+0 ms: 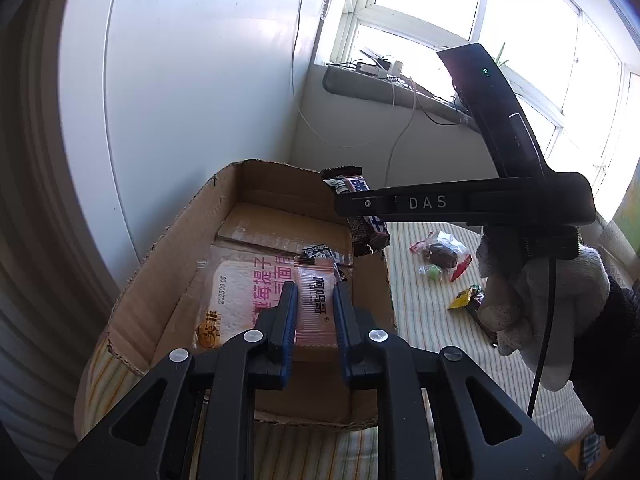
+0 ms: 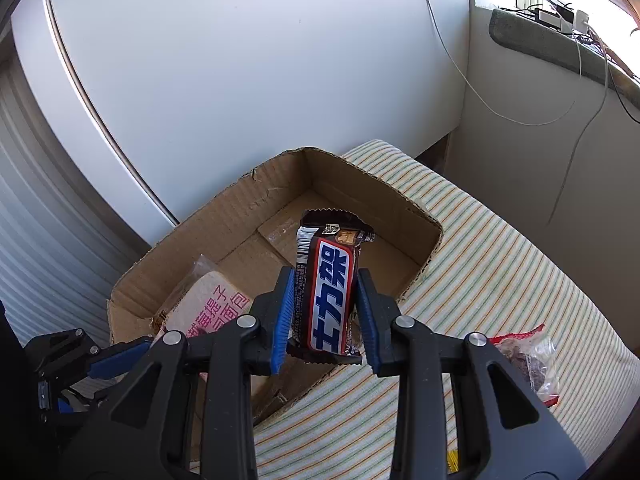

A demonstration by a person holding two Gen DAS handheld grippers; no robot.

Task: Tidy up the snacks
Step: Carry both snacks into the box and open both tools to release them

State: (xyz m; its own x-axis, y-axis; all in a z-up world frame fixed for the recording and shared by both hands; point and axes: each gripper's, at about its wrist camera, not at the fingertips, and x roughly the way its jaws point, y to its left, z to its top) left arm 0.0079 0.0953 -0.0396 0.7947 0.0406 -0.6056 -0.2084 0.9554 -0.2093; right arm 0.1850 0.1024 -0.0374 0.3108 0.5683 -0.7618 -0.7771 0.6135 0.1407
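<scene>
Striped cloth surface (image 2: 480, 248) is lying under everything, cream with thin green and orange lines.

One cardboard box (image 2: 224, 216) is sitting on it, open-topped, rim torn ragged, one corner toward the white wall. Same box in the left wrist view (image 1: 168, 248).

Inside the box: one bread packet (image 1: 236, 300), clear wrap, pale slice, pink lettering, lying flat on the box floor, long axis running from the near wall toward the far one. A small dark wrapper (image 1: 320, 254) is lying just beyond it; too small to read.

Left gripper (image 1: 314, 292) is hanging over the near end of the box, pointing down into it, and is clamping a pink translucent wafer packet (image 1: 314, 312) between its blue pads. Packet is pointing away from the camera, along the fingers.

Right gripper (image 2: 323, 280) is gripping one chocolate bar (image 2: 326, 280), dark brown wrapper, blue block letters on white with a red border. Bar is standing lengthwise along the fingers, crimped far end pointing out over the box interior. From the left wrist view the bar (image 1: 352, 186) is hanging above the box's far right corner, well clear of the floor.

A gloved hand (image 1: 532, 300) is holding the right gripper.

Loose on the cloth right of the box: one clear bag of dark pieces (image 1: 442, 254), one green sweet (image 1: 434, 274), one yellow-and-dark wrapper (image 1: 468, 298).
</scene>
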